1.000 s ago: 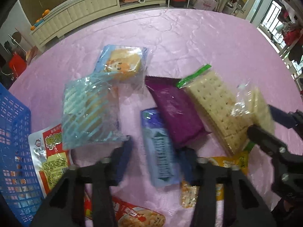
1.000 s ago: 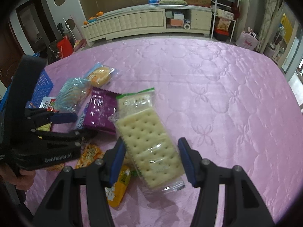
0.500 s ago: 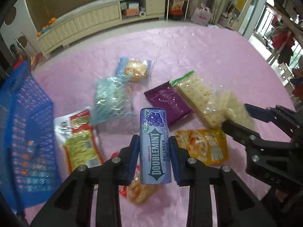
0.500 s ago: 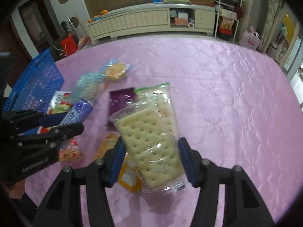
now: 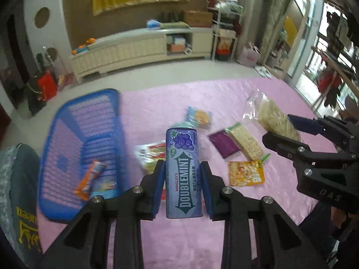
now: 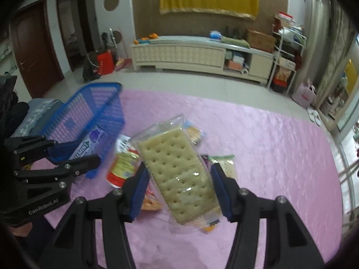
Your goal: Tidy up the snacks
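Observation:
My left gripper point(image 5: 182, 172) is shut on a purple Doublemint gum pack point(image 5: 184, 168) and holds it up above the pink table, right of the blue basket point(image 5: 89, 121). My right gripper point(image 6: 178, 174) is shut on a clear cracker pack point(image 6: 177, 174), lifted above the table. In the left wrist view the right gripper point(image 5: 289, 127) shows at the right with the cracker pack point(image 5: 276, 118). In the right wrist view the left gripper point(image 6: 74, 152) holds the gum pack point(image 6: 89, 143) in front of the basket point(image 6: 94, 109).
The basket holds an orange bar point(image 5: 89, 177) and a blue packet point(image 5: 105, 188). On the pink tablecloth point(image 5: 280, 94) lie a purple packet point(image 5: 224, 143), a second cracker pack point(image 5: 246, 143), a yellow packet point(image 5: 245, 173), a bun packet point(image 5: 200, 116) and a red-and-green packet point(image 6: 122, 168).
Both grippers have risen with their packs and swung left toward the basket. One second ago the left gripper was open around the gum pack on the table; it has since shut and lifted it.

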`<control>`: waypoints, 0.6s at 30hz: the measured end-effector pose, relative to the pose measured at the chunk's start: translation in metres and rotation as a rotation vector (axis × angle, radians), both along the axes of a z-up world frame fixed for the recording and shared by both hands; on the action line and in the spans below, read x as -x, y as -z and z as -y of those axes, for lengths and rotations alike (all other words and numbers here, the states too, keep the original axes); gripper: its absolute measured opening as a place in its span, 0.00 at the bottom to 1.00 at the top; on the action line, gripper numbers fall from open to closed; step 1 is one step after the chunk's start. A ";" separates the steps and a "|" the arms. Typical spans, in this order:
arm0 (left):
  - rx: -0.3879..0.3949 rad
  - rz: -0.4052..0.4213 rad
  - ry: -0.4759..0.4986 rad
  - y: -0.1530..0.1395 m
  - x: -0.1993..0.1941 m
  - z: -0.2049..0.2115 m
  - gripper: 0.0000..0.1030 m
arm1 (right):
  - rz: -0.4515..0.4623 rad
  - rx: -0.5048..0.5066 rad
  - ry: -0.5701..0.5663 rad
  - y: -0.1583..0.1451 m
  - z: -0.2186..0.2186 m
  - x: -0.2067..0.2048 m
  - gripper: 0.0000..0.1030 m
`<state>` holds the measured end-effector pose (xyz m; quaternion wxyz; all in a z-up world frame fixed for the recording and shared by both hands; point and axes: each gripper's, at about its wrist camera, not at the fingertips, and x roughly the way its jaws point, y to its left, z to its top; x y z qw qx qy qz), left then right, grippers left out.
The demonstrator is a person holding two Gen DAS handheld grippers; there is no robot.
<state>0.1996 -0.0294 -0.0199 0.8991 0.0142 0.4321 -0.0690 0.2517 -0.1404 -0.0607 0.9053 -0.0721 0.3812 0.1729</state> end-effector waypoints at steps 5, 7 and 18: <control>-0.002 0.026 -0.066 -0.015 0.015 -0.042 0.28 | 0.007 -0.030 -0.066 -0.014 -0.031 0.003 0.59; -0.011 0.035 -0.082 -0.019 0.019 -0.054 0.28 | 0.017 -0.038 -0.090 -0.016 -0.046 0.005 0.59; -0.024 0.030 -0.189 -0.017 0.028 -0.129 0.28 | -0.002 -0.034 -0.238 -0.012 -0.139 0.006 0.59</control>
